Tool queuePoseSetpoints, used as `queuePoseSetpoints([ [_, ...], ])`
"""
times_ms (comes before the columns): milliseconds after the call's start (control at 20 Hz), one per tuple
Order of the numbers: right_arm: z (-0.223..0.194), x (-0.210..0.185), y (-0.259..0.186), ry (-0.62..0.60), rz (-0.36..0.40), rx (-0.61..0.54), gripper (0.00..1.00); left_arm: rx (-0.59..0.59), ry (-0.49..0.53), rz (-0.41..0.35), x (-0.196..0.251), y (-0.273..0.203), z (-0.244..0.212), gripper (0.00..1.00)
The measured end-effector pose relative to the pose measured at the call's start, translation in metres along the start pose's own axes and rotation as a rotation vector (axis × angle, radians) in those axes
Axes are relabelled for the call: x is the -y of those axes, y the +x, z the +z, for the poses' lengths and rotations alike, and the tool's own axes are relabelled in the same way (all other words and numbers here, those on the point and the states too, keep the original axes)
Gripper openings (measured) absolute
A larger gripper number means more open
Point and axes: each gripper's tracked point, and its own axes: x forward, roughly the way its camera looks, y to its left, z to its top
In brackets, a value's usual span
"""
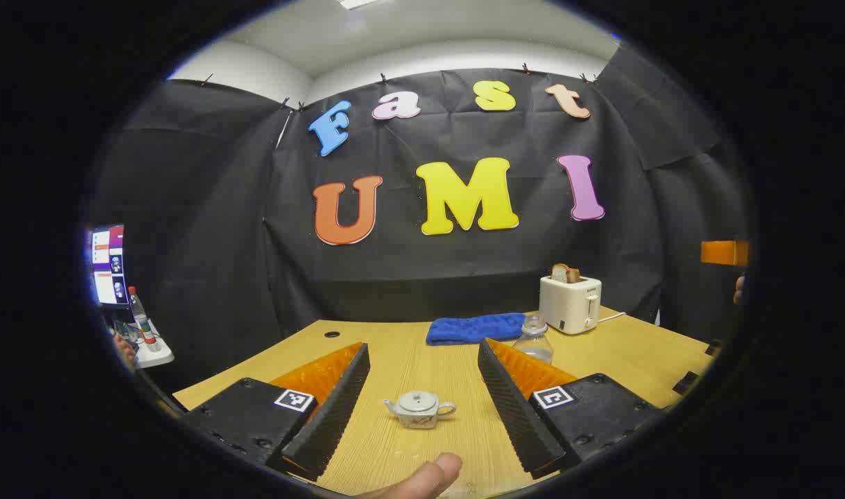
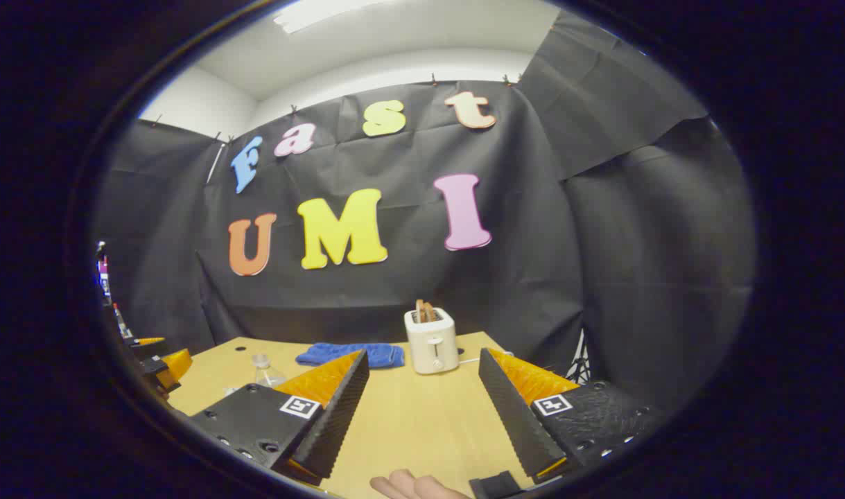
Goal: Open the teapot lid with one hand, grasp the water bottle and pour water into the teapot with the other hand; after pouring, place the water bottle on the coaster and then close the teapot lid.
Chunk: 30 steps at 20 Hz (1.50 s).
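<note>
On worktop (image 1: 408, 346): teapot (image 1: 419, 409), lid on.
Left gripper (image 1: 422, 409): jaws spread; centre on knob.
Right gripper (image 2: 422, 416): jaws spread, idle.

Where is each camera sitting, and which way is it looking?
Left gripper view: rides the left hand-held gripper, open above the table, facing the teapot and water bottle; a fingertip shows below.
Right gripper view: rides the right hand-held gripper, open, facing the toaster; a hand shows below.
Shared: table, toaster, blue cloth, water bottle.
</note>
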Motion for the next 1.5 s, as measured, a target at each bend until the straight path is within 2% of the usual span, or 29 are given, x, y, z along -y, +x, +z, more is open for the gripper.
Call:
queuePoseSetpoints([
  [100, -0.014, -0.021, -0.007, -0.020, 0.004, -0.028, 0.96, 0.008, -0.007, -0.023, -0.008, -0.008, 0.004, 0.99],
  [300, -0.024, -0.056, -0.020, -0.059, 0.004, -0.033, 0.95, 0.019, -0.012, -0.002, -0.047, -0.019, 0.018, 0.99],
  [350, -0.026, -0.063, -0.023, -0.065, 0.008, -0.032, 0.91, 0.006, -0.004, -0.002, -0.054, -0.021, 0.015, 0.99],
  [400, -0.031, -0.072, -0.027, -0.070, 0.015, -0.037, 0.95, 0.003, -0.002, 0.012, -0.062, -0.021, 0.014, 0.99],
  [450, -0.035, -0.077, -0.029, -0.078, 0.015, -0.046, 0.95, 0.000, 0.002, 0.017, -0.068, -0.022, 0.015, 0.99],
  [950, -0.053, -0.090, -0.036, -0.117, 0.023, -0.076, 0.96, -0.035, -0.025, -0.040, -0.066, -0.019, 0.006, 0.99],
  [1000, -0.053, -0.091, -0.036, -0.121, 0.027, -0.069, 0.94, -0.028, -0.034, -0.045, -0.064, -0.019, 0.008, 0.99],
  [1150, -0.058, -0.090, -0.028, -0.136, 0.031, -0.067, 0.96, -0.026, -0.053, -0.062, -0.058, -0.008, 0.002, 0.99],
  [1350, -0.071, -0.096, -0.007, -0.122, 0.078, -0.058, 0.96, -0.068, -0.056, -0.045, -0.057, 0.013, -0.022, 0.99],
  [1500, -0.091, -0.098, 0.014, -0.141, 0.128, -0.060, 0.96, -0.134, -0.063, -0.069, -0.047, 0.031, -0.053, 0.99],
])
